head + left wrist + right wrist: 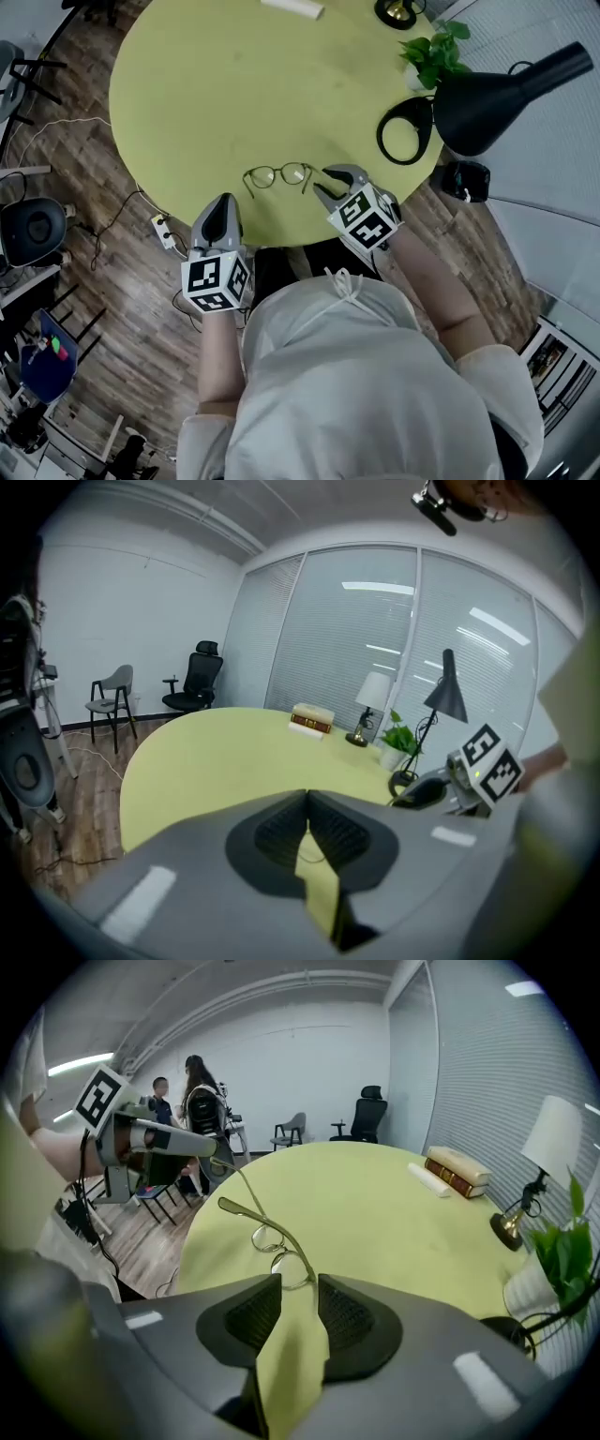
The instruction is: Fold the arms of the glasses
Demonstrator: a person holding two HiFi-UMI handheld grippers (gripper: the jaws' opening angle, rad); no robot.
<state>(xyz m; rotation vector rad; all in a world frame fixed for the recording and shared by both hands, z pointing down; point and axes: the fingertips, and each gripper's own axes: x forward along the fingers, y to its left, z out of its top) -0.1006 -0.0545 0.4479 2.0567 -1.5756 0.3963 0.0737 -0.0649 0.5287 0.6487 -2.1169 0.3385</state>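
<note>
Glasses (279,174) lie on the yellow-green round table (206,84), close to the edge nearest me, lenses away from me and both thin arms unfolded toward me.

At the left, my left gripper (222,200) hangs over the table's rim, just short of the frame's left arm and not touching it. In the left gripper view its jaws (307,799) are pressed together at the tips, with nothing pinched between them, only the tabletop showing below.

In the middle sits the frame itself, a fine metal wire with rounded lenses (267,1237).

At the right, my right gripper (322,180) points down at the other arm. Its jaws (298,1283) stand spread. The end of that arm reaches the gap between the two tips, but the pads are not closed on it.

Farther right on the table stand a black desk lamp (497,98) with a ring base and a small green plant (436,47).
</note>
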